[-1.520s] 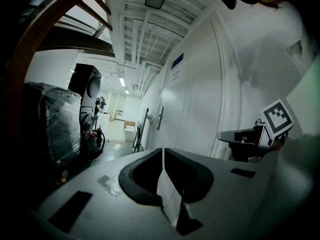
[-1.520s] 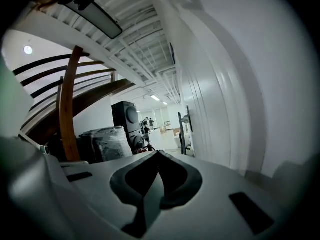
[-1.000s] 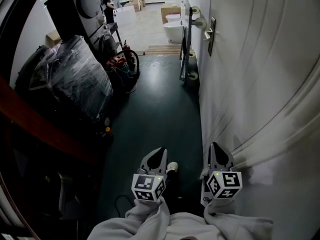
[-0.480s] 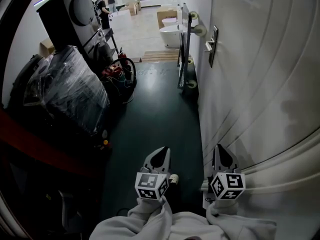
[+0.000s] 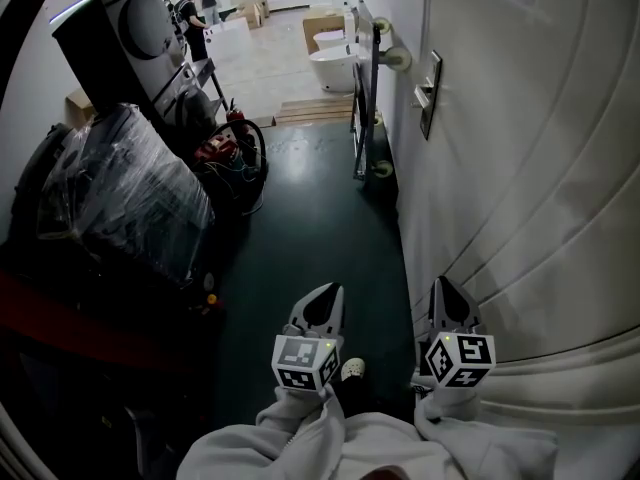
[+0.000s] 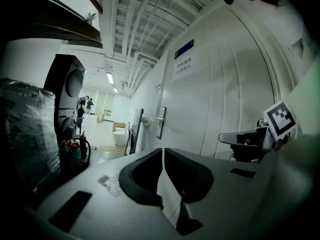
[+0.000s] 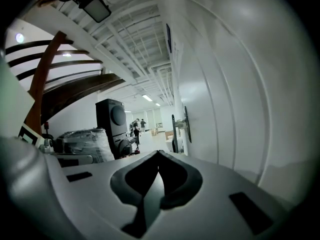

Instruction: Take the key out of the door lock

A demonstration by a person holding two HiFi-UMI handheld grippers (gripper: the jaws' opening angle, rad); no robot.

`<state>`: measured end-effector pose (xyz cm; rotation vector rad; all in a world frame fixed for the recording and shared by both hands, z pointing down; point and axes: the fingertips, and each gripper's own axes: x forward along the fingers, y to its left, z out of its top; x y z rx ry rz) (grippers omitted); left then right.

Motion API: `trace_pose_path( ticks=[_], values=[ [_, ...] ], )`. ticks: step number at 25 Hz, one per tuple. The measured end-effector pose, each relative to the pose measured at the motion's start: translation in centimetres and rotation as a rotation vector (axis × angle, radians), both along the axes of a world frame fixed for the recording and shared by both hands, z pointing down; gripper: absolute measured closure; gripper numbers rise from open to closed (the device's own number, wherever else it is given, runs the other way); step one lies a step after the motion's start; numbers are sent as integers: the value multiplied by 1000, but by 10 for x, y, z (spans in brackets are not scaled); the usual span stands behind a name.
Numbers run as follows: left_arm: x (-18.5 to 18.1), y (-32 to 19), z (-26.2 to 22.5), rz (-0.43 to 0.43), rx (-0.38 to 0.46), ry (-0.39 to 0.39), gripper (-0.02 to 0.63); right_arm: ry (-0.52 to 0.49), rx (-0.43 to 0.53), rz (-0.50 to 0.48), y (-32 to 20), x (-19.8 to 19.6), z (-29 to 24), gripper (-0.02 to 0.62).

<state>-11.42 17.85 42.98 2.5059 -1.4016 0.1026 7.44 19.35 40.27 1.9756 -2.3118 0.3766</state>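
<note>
Both tools are empty. The left gripper [image 5: 322,298] has its dark jaws pressed tip to tip on nothing, and the right gripper [image 5: 445,293], held close beside the white ribbed door [image 5: 520,168], is closed in the same way. The task's key can't be made out. It should sit in the silver lock plate with lever handle [image 5: 430,93], well ahead at about one o'clock in the head view and still far from either tool. A door key is probably small, light, stiff metal, thin and fairly slick. It would be best pinched flat across the broad faces of its head and drawn straight out along its shaft, perhaps after being turned to its release position. Compared with a second ago, the lock plate sits lower and larger in the head view. The plastic-wrapped dark bundle [image 5: 130,198] at ten o'clock has slid nearer, and both grippers have travelled forward over the dark green floor [image 5: 310,228] with their jaws unchanged.
</note>
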Motion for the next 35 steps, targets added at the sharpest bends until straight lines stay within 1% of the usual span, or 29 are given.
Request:
trace_pose_path(
  ticks=[4,15,25,29,35],
  values=[
    [-7,-22,3,6,1,1,581,8,3,4,-23,-7,3,543],
    [-23,-69,9,21,8,-14,581,-9,12,15,-71,-24,12,543],
    [-34,-77,25,9,-35,7,581,11,-37,42,-74,-23,25,543],
    [-35,-80,31,2,-51,13,581,16,-56,34,-79,-23,31,543],
    [-33,-97,31,-2,-46,12,581,10,-59,34,-96,-20,33,543]
  ],
)
